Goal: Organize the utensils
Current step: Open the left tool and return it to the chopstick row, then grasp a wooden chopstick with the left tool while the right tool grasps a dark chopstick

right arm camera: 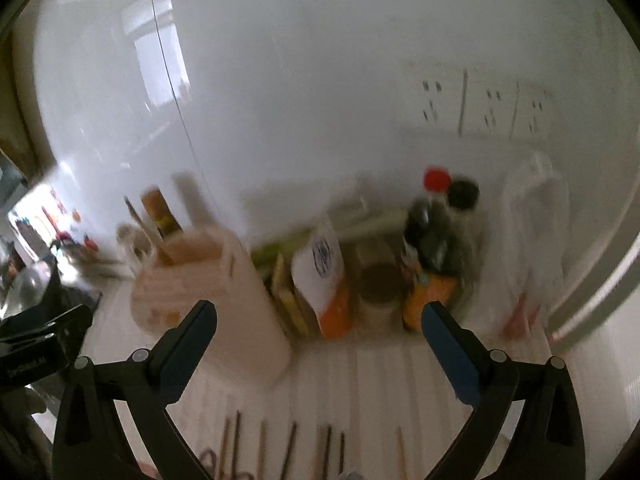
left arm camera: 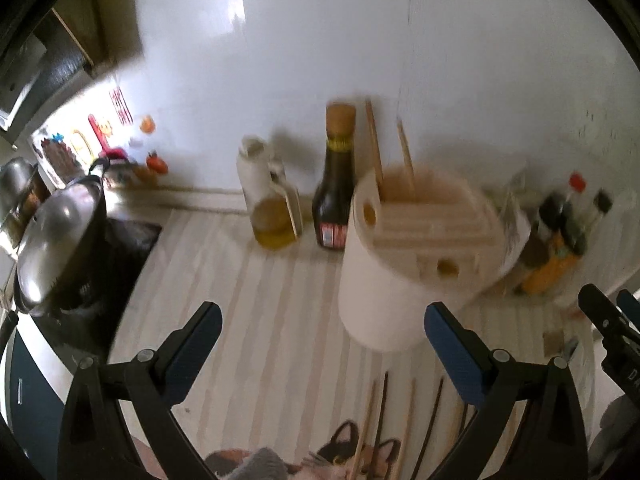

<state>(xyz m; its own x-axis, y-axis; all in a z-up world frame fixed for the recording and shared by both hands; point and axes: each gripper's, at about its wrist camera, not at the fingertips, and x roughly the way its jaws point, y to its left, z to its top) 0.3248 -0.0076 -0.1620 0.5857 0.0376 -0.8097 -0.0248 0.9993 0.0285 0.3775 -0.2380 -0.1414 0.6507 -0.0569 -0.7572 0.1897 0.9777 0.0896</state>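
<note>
The counter (left arm camera: 256, 280) is pale with faint stripes, backed by a glossy white wall; a white utensil holder (left arm camera: 404, 256) stands on it with two chopsticks upright inside; loose chopsticks (left arm camera: 404, 432) lie in a row just before both grippers; the left gripper (left arm camera: 322, 328) and the right gripper (right arm camera: 320, 324) stand spread wide, nothing between the jaws; only the left view shows a lidded pot (left arm camera: 60, 240) and dark sauce bottle (left arm camera: 336, 184); only the right view shows wall sockets (right arm camera: 488, 108) and a white plastic bag (right arm camera: 536, 232).

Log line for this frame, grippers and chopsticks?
left gripper: open | right gripper: open | holder: two chopsticks in | rest: loose chopsticks on counter
</note>
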